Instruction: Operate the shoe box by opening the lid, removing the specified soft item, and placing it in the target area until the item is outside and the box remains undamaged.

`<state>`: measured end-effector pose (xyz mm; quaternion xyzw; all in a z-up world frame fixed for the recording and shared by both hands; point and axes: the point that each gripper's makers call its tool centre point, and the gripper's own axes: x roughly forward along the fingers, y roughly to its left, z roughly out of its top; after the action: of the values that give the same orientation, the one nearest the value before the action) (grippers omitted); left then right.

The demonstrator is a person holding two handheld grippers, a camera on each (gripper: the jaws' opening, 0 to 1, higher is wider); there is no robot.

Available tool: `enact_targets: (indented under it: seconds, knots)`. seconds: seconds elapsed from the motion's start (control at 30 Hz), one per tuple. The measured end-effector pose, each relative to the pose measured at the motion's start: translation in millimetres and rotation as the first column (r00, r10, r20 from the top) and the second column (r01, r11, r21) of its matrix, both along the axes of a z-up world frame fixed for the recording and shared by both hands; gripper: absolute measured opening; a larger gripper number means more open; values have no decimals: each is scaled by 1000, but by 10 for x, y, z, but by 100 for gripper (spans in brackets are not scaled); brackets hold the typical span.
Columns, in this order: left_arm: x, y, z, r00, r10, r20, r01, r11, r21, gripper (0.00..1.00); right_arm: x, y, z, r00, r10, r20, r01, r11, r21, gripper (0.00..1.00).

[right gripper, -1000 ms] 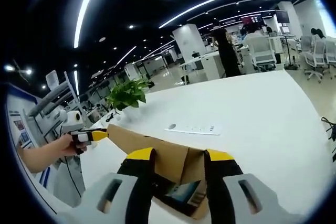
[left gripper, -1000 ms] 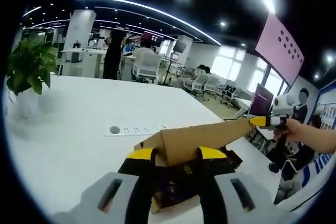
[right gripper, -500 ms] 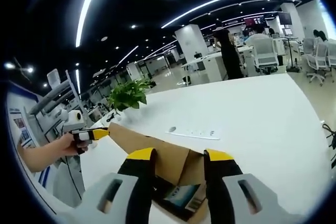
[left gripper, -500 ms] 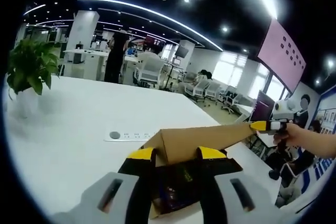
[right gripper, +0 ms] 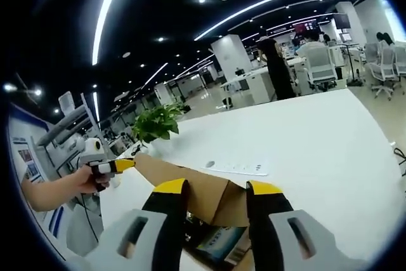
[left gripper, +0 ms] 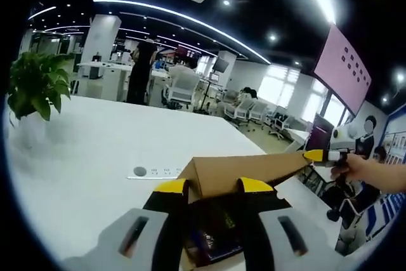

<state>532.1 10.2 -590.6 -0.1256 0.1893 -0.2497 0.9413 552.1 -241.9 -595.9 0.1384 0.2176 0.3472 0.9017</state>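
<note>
Shoe box [left gripper: 209,239] sits on the white tabletop [left gripper: 95,150], lid [left gripper: 244,172] lifted, brown cardboard underside facing up. Left gripper [left gripper: 212,188] is at one end of the lid, right gripper [right gripper: 216,190] at the other; each shows up small in the other's view, left gripper at [right gripper: 117,165], right gripper at [left gripper: 317,155], yellow tips touching the lid's far corner. Both pairs of jaws stand apart, lid edge between them; can't tell if they actually touch the cardboard. In the left gripper view the box interior is dark with something dark inside, too murky to tell what it is. In the right gripper view a printed label [right gripper: 219,240] shows on the box end below the lid. A white power strip [left gripper: 162,172] lies on the tabletop just past the box. Potted plant [left gripper: 35,87] stands further off near the tabletop's edge. A hand [right gripper: 85,179] grips the left gripper's handle.
</note>
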Motion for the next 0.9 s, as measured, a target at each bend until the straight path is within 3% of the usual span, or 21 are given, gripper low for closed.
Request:
enact_targets:
  seconds: [0.57,0.9]
  knots:
    - [209,-7,135,999,-32,10,31,997,68,29,191,11,86,1000,-7,-19,8,999,53,34]
    - [323,6,160,1000,-24,18,24,999,33,29,296,20,115,1000,-9,-25,11,997,79,33]
